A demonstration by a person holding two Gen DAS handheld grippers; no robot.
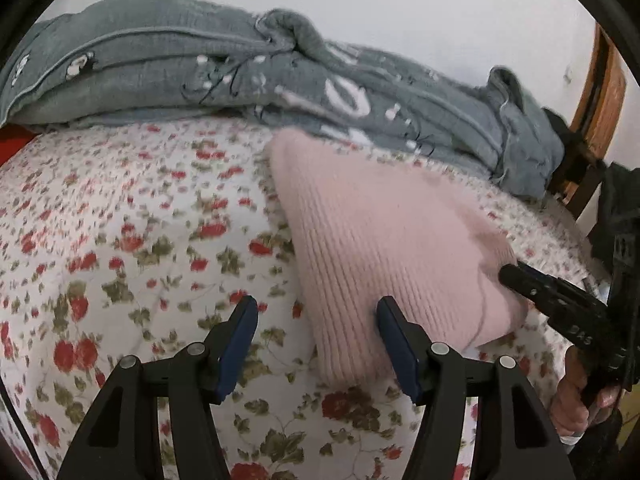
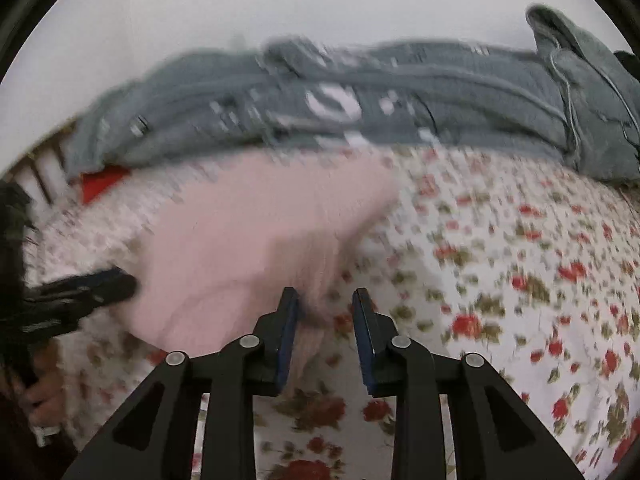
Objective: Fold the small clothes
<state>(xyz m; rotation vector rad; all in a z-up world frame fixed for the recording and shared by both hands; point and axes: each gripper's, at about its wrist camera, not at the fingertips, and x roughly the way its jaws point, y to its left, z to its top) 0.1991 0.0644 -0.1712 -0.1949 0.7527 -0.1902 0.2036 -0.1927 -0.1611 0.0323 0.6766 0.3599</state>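
Both grippers have their fingers apart and hold nothing. Left gripper (image 1: 318, 312) hovers at the near edge of the pink knitted garment (image 1: 384, 240), which lies on the flowered bed cover (image 1: 120, 220). Right gripper (image 2: 326, 300) is just beside it. Behind lies a grey quilt (image 1: 160, 64).

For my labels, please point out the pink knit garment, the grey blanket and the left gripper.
pink knit garment (image 1: 384, 248), left wrist view, ribbed middle
grey blanket (image 1: 160, 64), left wrist view, folded top
left gripper (image 1: 318, 316), left wrist view, between fingertips

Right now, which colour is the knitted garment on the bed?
Pale pink, ribbed knitted garment; the left wrist view shows it best.
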